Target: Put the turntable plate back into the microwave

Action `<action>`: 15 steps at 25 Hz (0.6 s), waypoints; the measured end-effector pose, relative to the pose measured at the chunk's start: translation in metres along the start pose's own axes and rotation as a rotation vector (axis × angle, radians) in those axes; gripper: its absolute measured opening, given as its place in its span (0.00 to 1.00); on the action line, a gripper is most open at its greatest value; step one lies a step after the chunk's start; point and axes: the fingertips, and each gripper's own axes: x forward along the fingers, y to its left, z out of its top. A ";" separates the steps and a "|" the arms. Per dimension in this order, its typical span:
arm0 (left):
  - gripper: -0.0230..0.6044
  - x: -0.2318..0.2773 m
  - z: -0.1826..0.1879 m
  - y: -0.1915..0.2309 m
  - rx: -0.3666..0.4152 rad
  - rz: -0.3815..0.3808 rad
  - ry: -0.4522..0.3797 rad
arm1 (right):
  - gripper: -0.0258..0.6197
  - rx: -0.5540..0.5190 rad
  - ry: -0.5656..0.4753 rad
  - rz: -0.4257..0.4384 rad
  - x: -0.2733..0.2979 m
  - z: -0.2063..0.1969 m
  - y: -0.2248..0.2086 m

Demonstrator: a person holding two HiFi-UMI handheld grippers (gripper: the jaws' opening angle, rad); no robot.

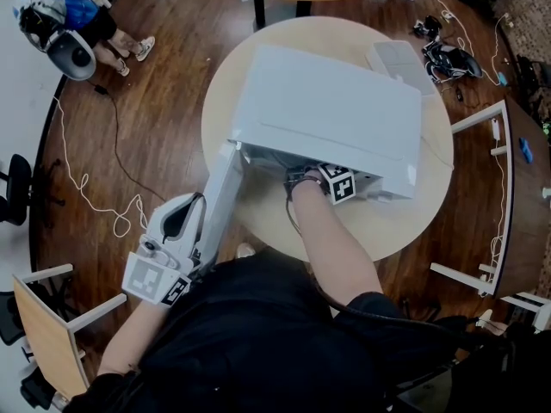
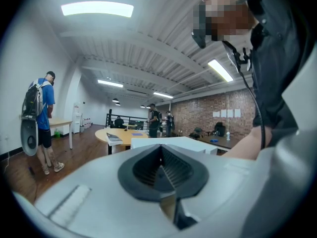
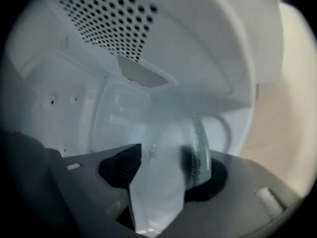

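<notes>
A white microwave stands on a round table, its door swung open to the left. My right arm reaches into the cavity; in the head view only that gripper's marker cube shows. Inside, the clear glass turntable plate stands tilted between the jaws of my right gripper, which are apart; its rim lies by the right pad and the left pad is off the glass. My left gripper sits beside the door's outer edge, pads together with nothing between them.
The cavity's perforated wall is close above the right gripper. A person in blue stands at the far left. A cable lies on the wood floor. A wooden chair is at lower left and white frames stand at the right.
</notes>
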 end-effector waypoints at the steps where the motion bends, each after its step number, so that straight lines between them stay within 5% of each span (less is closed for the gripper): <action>1: 0.04 0.000 0.000 0.000 0.001 -0.003 -0.003 | 0.43 -0.017 0.002 -0.010 -0.002 -0.001 -0.001; 7: 0.04 -0.001 0.003 -0.001 0.003 -0.022 -0.017 | 0.45 -0.055 0.031 -0.027 -0.014 -0.006 -0.004; 15: 0.04 0.004 0.002 -0.004 0.007 -0.056 -0.023 | 0.45 -0.015 0.052 0.053 -0.024 -0.012 -0.009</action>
